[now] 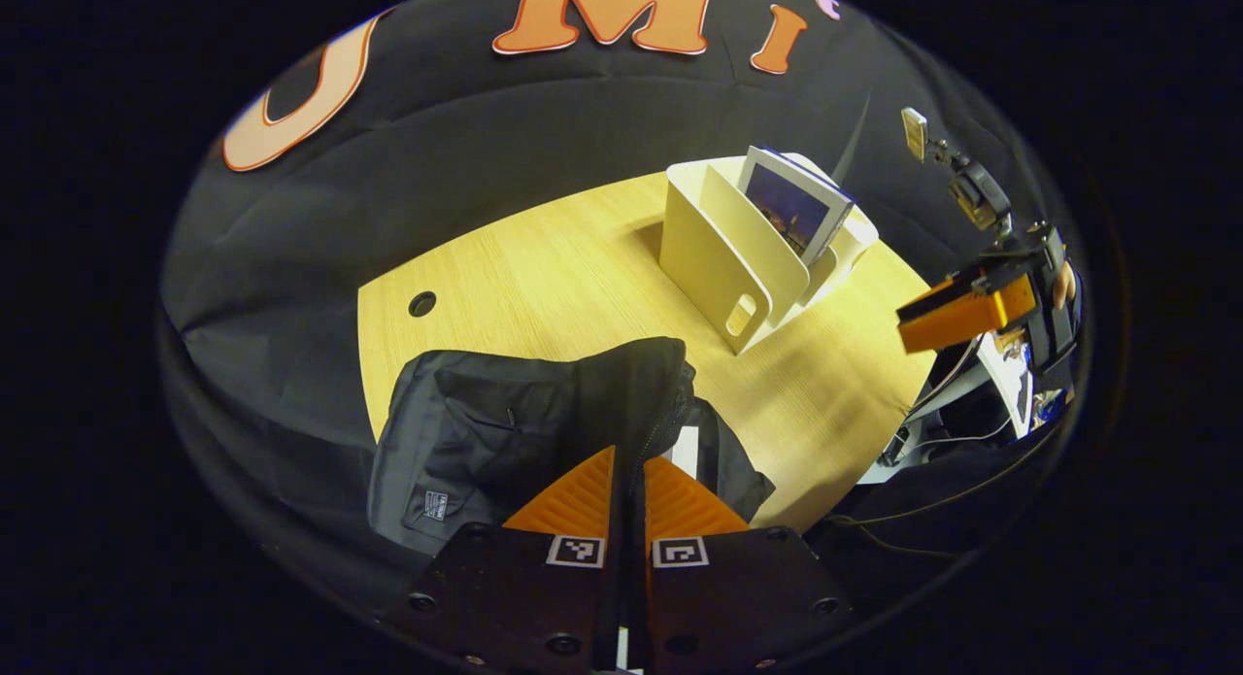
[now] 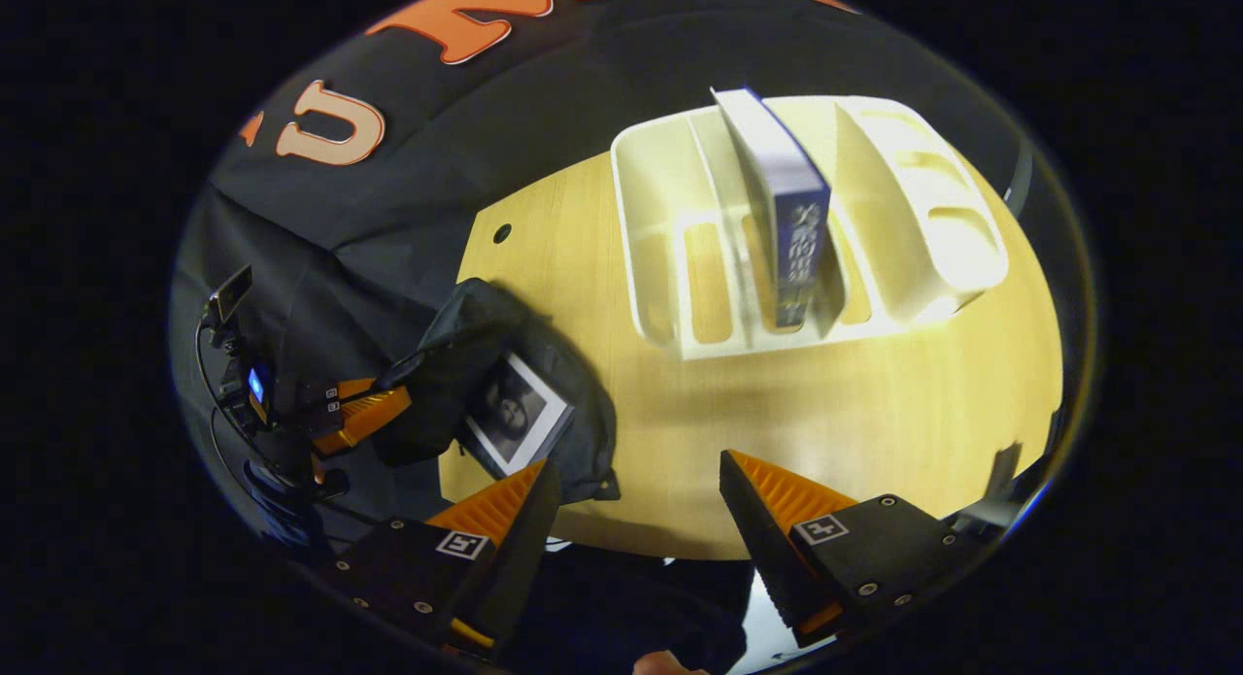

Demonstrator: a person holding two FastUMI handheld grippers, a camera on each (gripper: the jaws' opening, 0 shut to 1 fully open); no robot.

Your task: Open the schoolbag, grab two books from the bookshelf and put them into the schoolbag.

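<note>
Left gripper view: left gripper (image 1: 629, 461) jaws pinch schoolbag (image 1: 505, 432) edge; right gripper (image 2: 636, 495) jaws wide, empty.

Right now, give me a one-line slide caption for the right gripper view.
Open right gripper faces the bookshelf holding one upright book; another book sits in the schoolbag.

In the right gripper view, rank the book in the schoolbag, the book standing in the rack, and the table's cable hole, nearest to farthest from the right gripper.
From the right gripper:
1. Book in the schoolbag, just ahead, to the left.
2. Upright book in the white rack, ahead, slightly right.
3. Cable hole, far table edge, left.
</note>
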